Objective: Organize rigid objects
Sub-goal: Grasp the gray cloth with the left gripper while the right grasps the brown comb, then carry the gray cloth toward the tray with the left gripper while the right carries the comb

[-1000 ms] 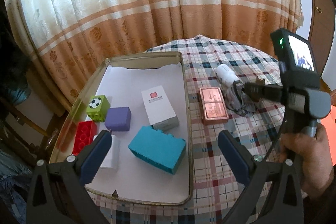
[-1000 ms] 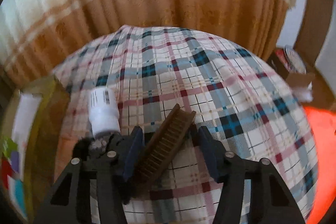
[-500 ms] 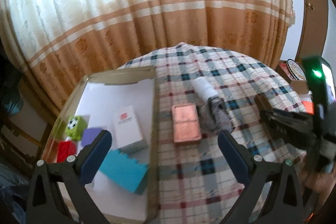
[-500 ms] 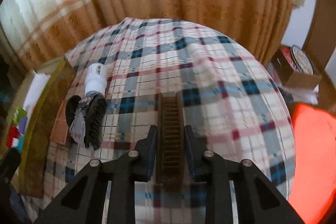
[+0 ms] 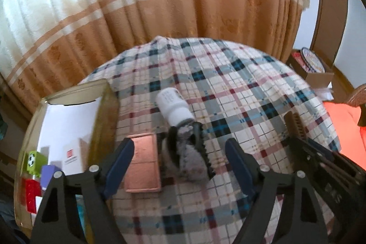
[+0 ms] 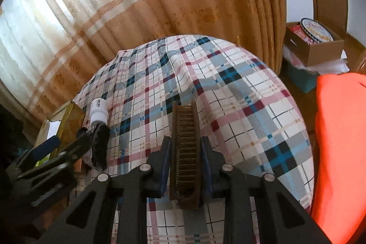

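My left gripper (image 5: 178, 166) hangs over the plaid tablecloth (image 5: 240, 93), and its jaws are closing. Between them lies a black claw clip with grey fluff (image 5: 187, 152), which the pads do not touch. A copper-coloured flat box (image 5: 143, 168) lies by the left finger. A white bottle (image 5: 173, 106) lies on its side just beyond the clip. My right gripper (image 6: 185, 152) is shut on a brown comb (image 6: 185, 127), held lengthwise above the cloth. That comb (image 5: 295, 127) also shows at the right of the left wrist view.
A gold-rimmed tray (image 5: 103, 120) at the left holds a green football cube (image 5: 34, 160), a purple block (image 5: 49, 175), a red brick (image 5: 32, 192) and a white box (image 5: 72, 157). An orange cloth (image 6: 338, 129) and a cardboard box (image 6: 313, 42) lie right of the table. Curtains hang behind.
My left gripper has swung right from over the tray to over the clip, and its jaws have narrowed. My right gripper has shut on the comb and carried it away from the clip.
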Demonstrator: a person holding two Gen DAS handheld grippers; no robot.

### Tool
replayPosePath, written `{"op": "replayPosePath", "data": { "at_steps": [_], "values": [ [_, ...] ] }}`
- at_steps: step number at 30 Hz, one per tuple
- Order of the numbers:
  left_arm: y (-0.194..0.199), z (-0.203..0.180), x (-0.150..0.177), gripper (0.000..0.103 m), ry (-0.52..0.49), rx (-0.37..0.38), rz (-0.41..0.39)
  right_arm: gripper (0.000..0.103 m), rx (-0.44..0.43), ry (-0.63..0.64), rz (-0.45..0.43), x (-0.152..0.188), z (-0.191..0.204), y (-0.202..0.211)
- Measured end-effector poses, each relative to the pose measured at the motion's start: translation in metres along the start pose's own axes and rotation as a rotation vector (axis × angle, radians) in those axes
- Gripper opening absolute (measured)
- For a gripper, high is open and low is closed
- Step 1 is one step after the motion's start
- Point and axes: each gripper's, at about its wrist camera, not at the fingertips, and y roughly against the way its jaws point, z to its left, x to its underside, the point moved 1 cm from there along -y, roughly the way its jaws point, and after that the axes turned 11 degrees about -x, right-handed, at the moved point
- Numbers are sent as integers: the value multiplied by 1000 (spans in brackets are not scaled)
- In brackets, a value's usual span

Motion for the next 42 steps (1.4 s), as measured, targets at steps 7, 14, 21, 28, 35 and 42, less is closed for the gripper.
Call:
{"op": "replayPosePath", "data": {
  "at_steps": [7, 14, 21, 28, 35, 42],
  "values": [
    [-30, -17, 3, 69, 1, 29, 120, 28, -23, -23, 4, 0, -5, -1],
    [-38, -14, 4, 61, 72, 119, 155, 28, -8, -4, 10, 0, -4, -2],
    [-27, -21, 7, 47, 30, 161, 129, 28, 22, 17, 10, 1, 1, -4],
    [-6, -16, 19, 44, 27, 195, 109, 28, 50, 30, 5, 1, 4, -7],
    [15, -6, 32, 44, 22, 213, 78, 28, 74, 45, 6, 2, 6, -7],
    [36, 9, 50, 44, 30, 265, 69, 28, 113, 76, 13, 2, 11, -10]
  ]
}}
